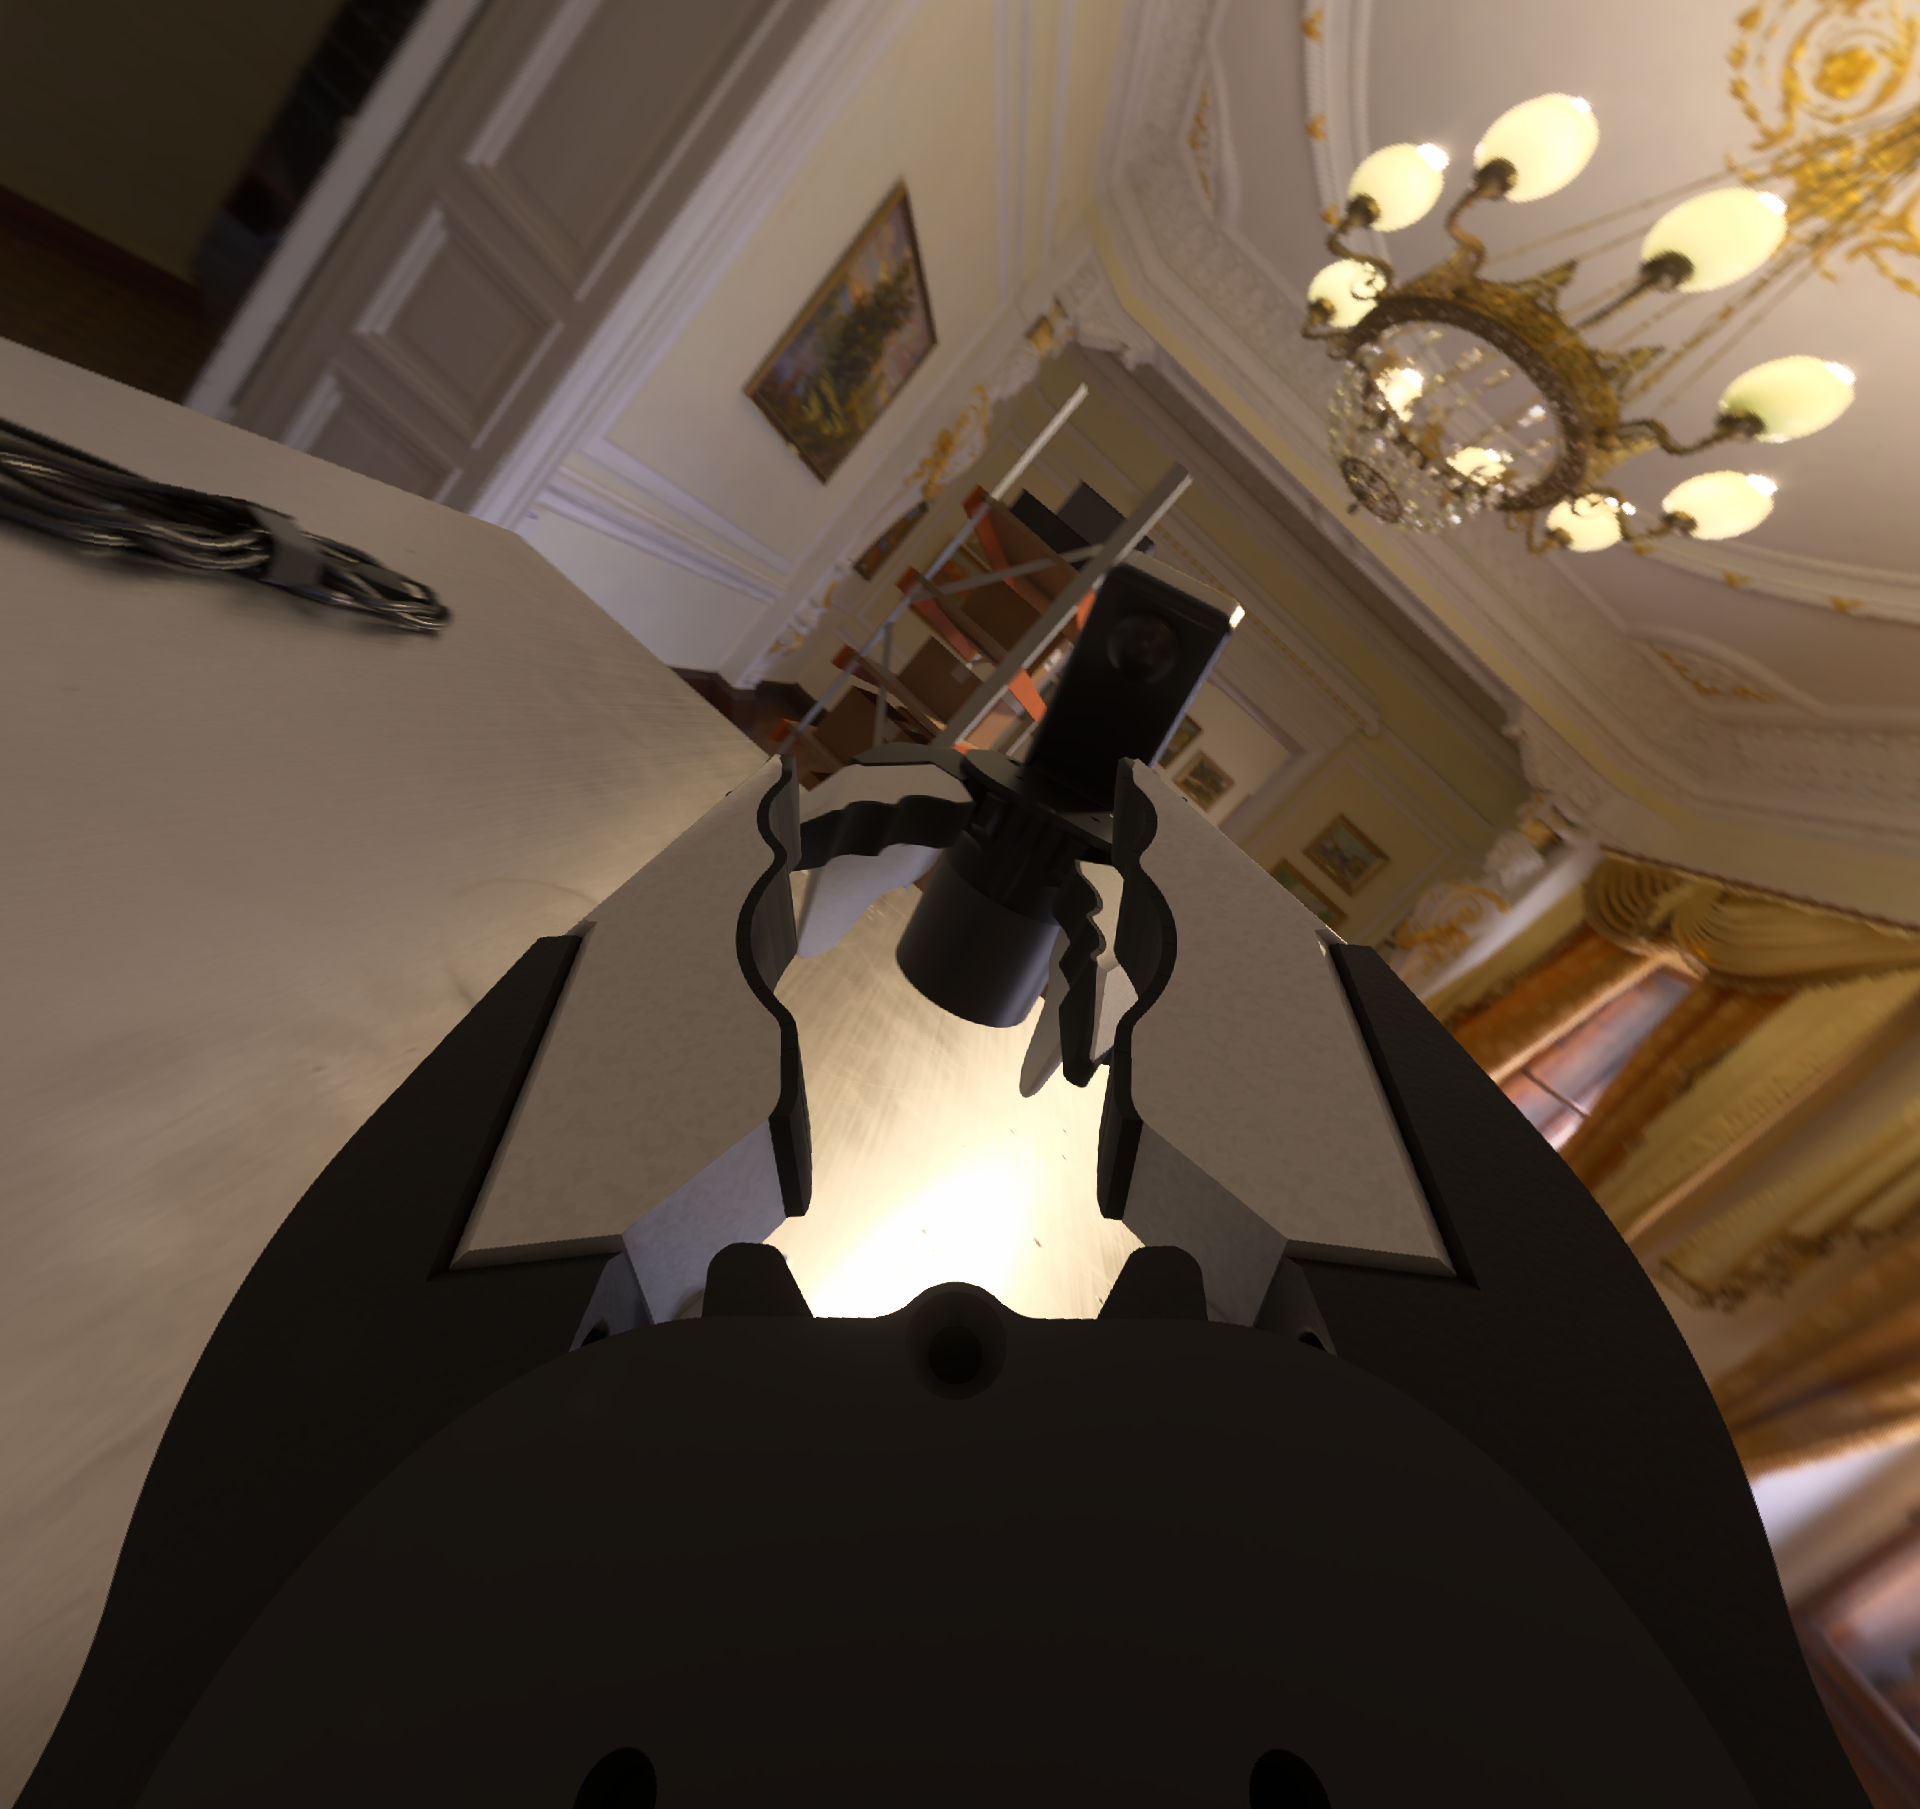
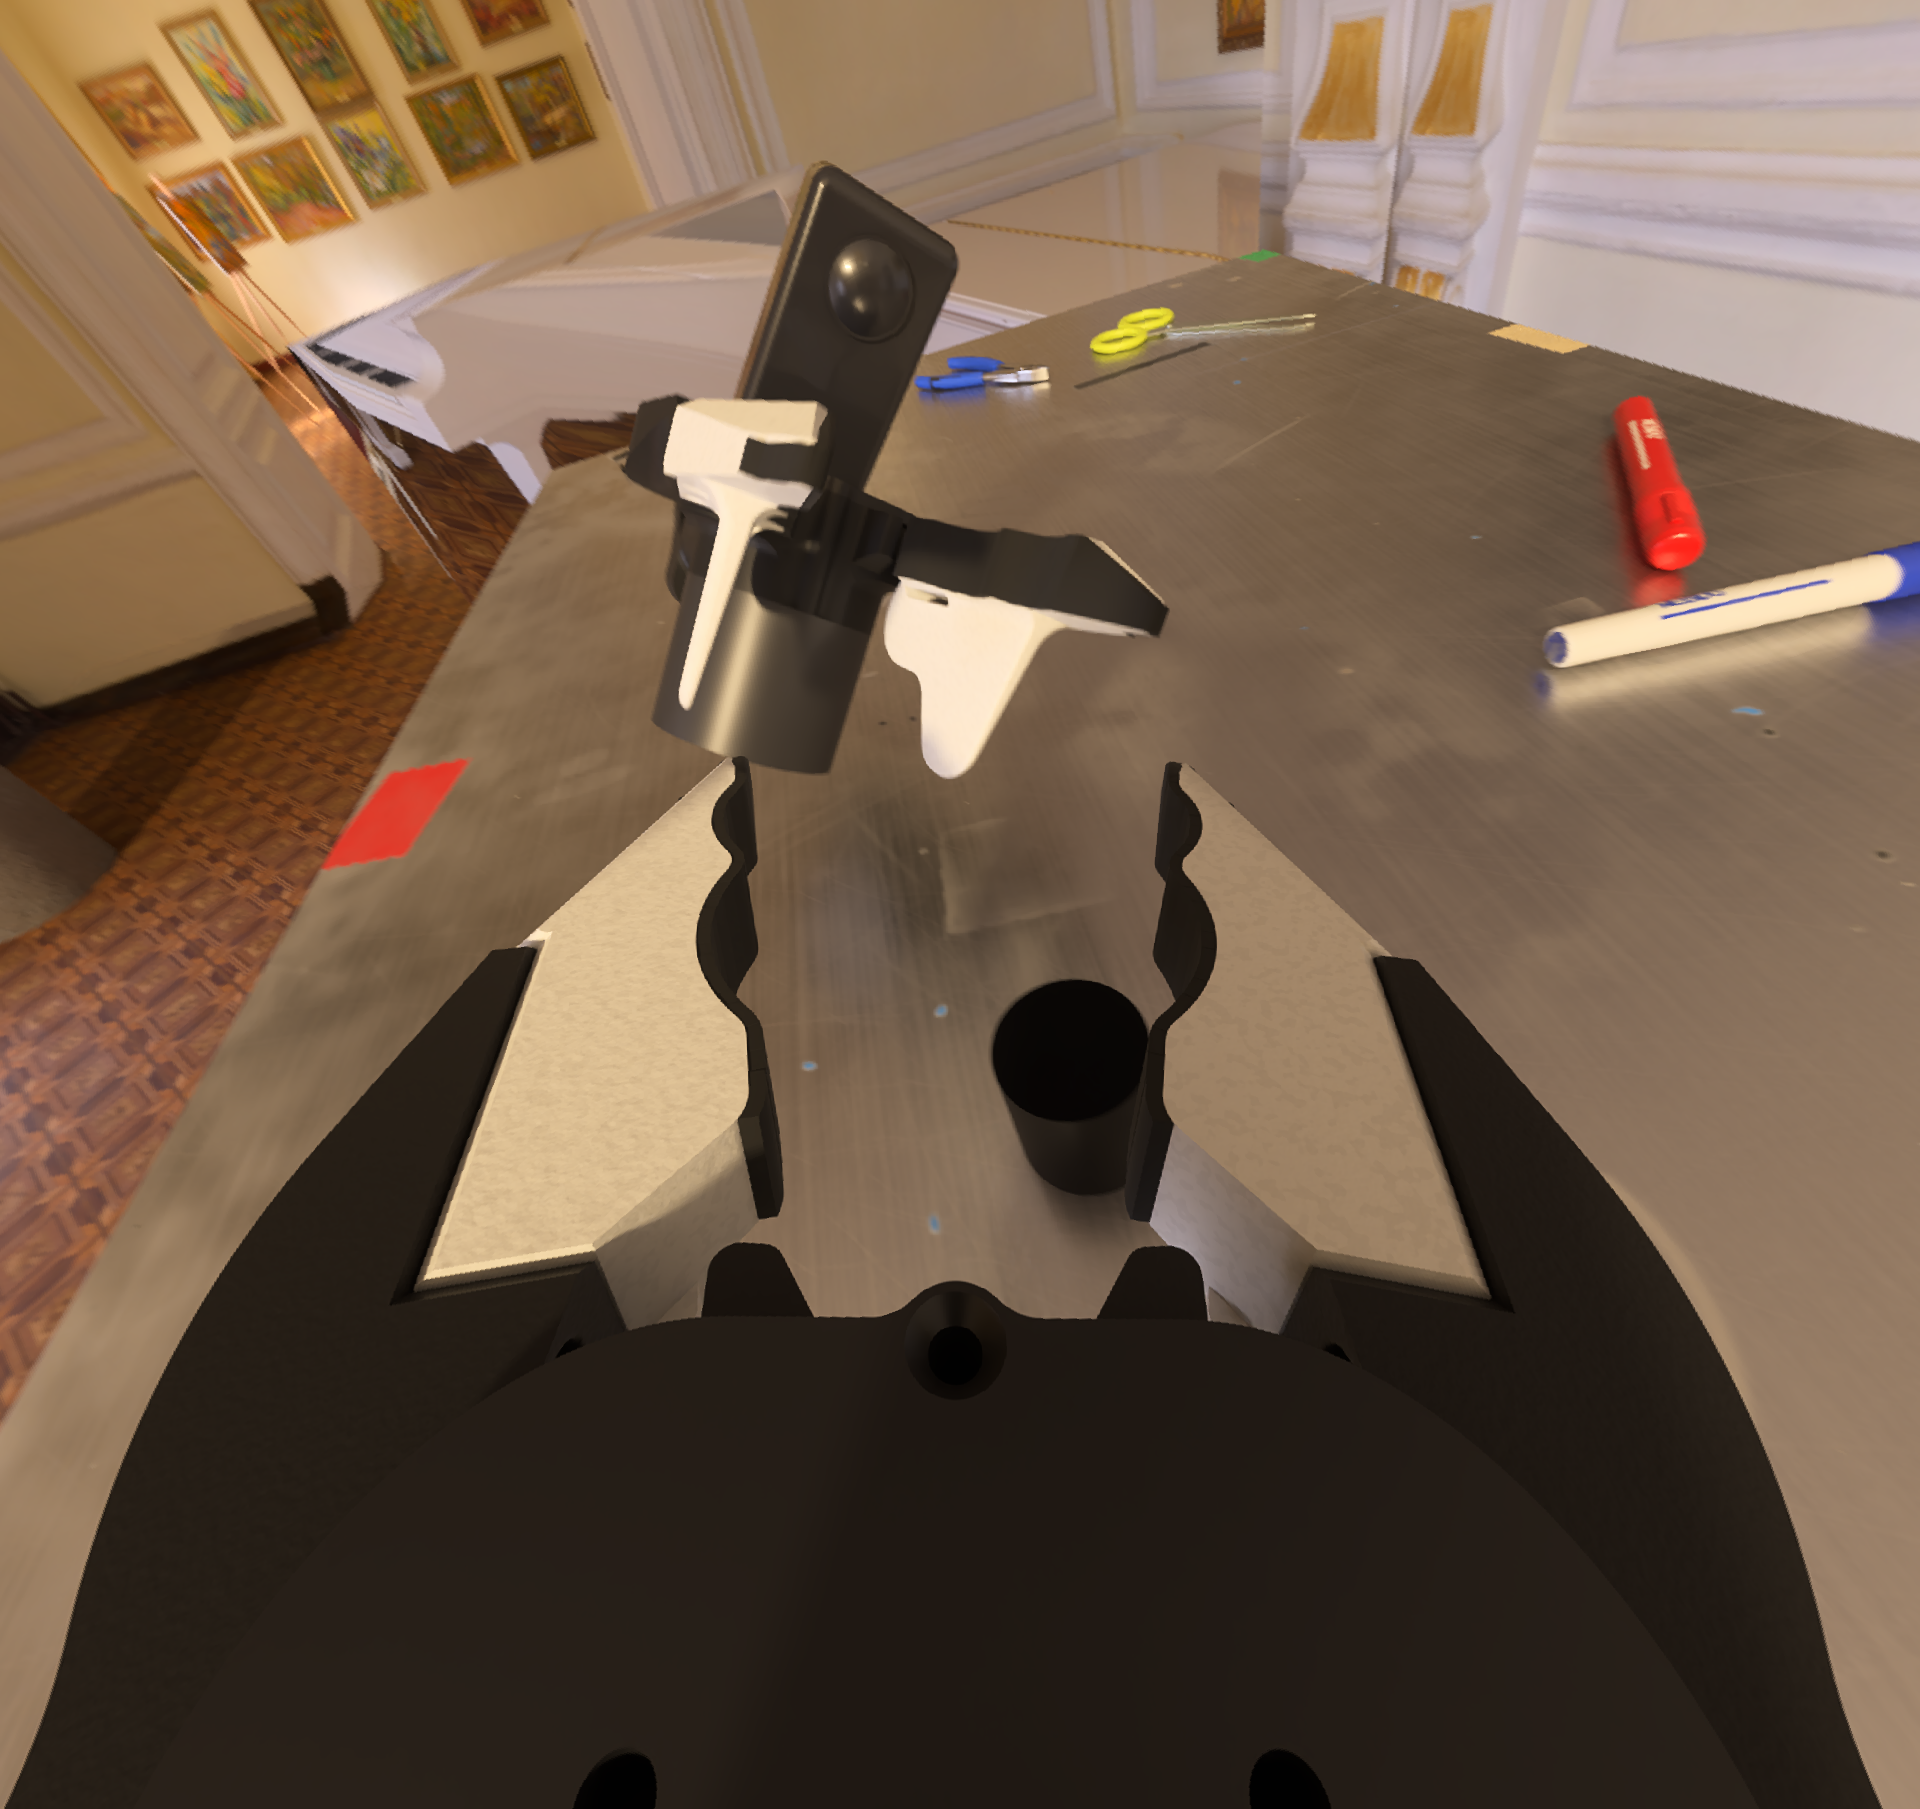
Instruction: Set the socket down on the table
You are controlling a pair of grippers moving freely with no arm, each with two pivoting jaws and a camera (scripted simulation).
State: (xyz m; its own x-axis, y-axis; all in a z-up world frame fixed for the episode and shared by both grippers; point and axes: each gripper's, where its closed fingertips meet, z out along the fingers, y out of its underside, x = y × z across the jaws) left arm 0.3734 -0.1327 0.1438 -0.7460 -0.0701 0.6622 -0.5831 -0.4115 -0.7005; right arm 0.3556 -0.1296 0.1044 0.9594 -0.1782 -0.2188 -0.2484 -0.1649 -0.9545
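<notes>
Jaws of the left gripper [image 1: 956,772] stand moderately open in the left wrist view, and no object is held between them. This view looks upward at a slant. The pale table [image 1: 260,824] fills the left side, and a dark coiled cable [image 1: 260,554] lies on it at the far left. Just beyond the fingertips hangs the right gripper [image 1: 966,949], with its black round body turned toward this camera. Far behind are a framed painting [image 1: 847,336] on the wall and a gold chandelier [image 1: 1507,388] on the ceiling at the right. The socket does not show in this view.

In the right wrist view the right gripper [image 2: 956,772] is also wide open and grips nothing. The socket [image 2: 1070,1084], a short black cylinder with the hollow end up, stands upright on the metal table [image 2: 1455,824]. It is inside the gap of the claw, near the base, close against the inner side of the right finger, which covers its right edge. I cannot tell if they touch. The left finger is well apart from it. Beyond the fingertips, to the left, the left gripper [image 2: 821,710] hovers above the table with its white fingers spread. On the far right lie a red marker [image 2: 1654,481] and a white and blue pen [image 2: 1725,606]. Farther away are yellow scissors [image 2: 1138,327] and blue pliers [image 2: 977,373]. A red patch [image 2: 400,812] marks the left edge of the table.
</notes>
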